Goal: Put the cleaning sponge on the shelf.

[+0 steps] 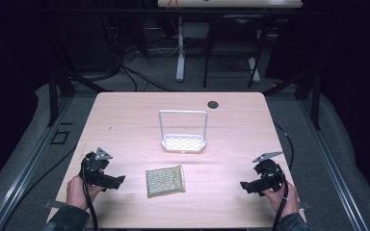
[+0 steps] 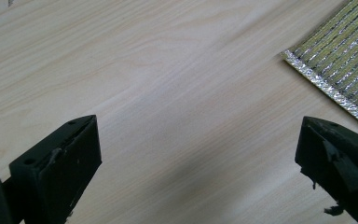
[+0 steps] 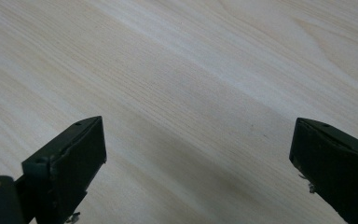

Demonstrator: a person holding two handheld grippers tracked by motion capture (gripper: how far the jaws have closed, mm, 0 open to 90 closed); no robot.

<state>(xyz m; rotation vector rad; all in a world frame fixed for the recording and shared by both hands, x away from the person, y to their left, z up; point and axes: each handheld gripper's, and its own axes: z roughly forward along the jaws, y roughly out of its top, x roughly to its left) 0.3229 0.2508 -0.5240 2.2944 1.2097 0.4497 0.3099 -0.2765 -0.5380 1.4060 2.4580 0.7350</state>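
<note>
While both hands rest at the near edge of the wooden surface (image 1: pixel 125 120), each set of tongs stands with its jaws spread wide and nothing between them. The left tongs (image 1: pixel 118 181) sit at the near left, pointing right toward a flat, shiny mesh scrubbing pad (image 1: pixel 165 181) that lies in the near middle, just beside them but not touching. In the left gripper view, the left tongs (image 2: pixel 198 154) hang over bare wood, and a corner of the pad (image 2: pixel 340 60) shows at the upper right, beyond the right-hand jaw. The right tongs (image 1: pixel 244 186) sit at the near right, pointing left, well apart from the pad; in the right gripper view, the right tongs (image 3: pixel 198 154) have only wood grain between the jaws. Farther back, near the middle of the surface, stands a small white rack (image 1: pixel 183 143) with a perforated base and a tall wire loop rising upright from it. A dark round hole (image 1: pixel 213 104) marks the far edge.
</note>
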